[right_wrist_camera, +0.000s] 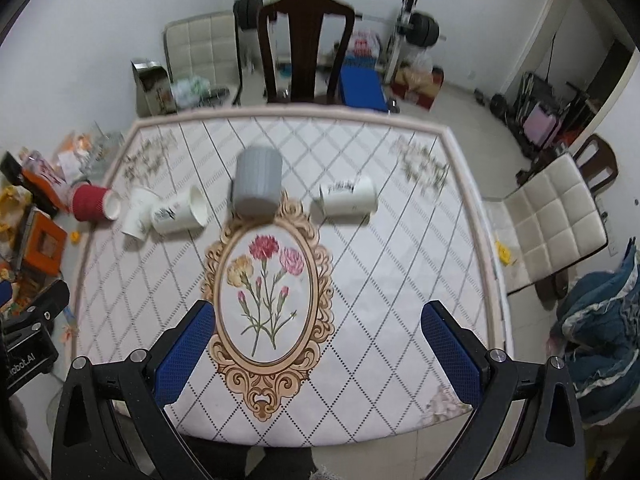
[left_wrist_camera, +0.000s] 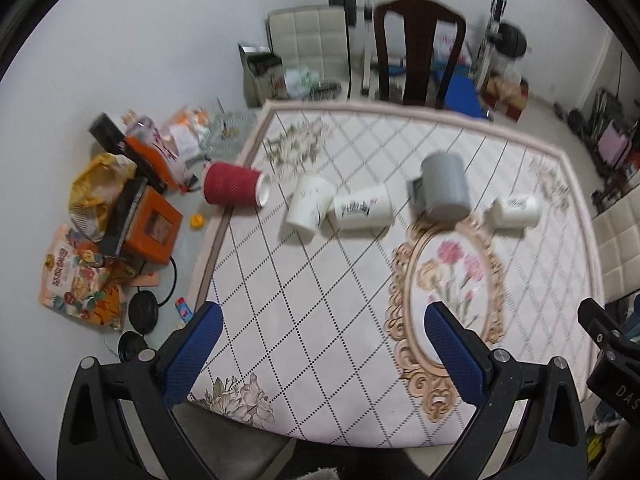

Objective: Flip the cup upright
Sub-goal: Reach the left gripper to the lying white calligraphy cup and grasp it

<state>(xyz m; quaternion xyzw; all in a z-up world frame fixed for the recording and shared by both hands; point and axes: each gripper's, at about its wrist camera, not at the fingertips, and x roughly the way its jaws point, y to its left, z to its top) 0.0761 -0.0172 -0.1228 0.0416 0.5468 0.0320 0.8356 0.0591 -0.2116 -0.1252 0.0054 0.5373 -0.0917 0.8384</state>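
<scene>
Several cups stand in a row across the far half of the table. A red ribbed cup point(left_wrist_camera: 233, 189) point(right_wrist_camera: 93, 203) lies on its side at the left edge. Two white paper cups point(left_wrist_camera: 309, 205) point(right_wrist_camera: 176, 211) lie on their sides beside it. A grey mug point(left_wrist_camera: 445, 187) point(right_wrist_camera: 257, 182) stands upside down in the middle. Another white cup point(left_wrist_camera: 517, 211) point(right_wrist_camera: 347, 201) lies on its side at the right. My left gripper point(left_wrist_camera: 326, 344) and my right gripper point(right_wrist_camera: 320, 342) are both open and empty, above the table's near edge, well short of the cups.
The table point(right_wrist_camera: 384, 280) has a floral cloth with an oval flower motif. A dark wooden chair point(right_wrist_camera: 306, 48) stands at the far side, a cream chair point(right_wrist_camera: 556, 224) at the right. Boxes and bags point(left_wrist_camera: 120, 224) clutter the floor at the left.
</scene>
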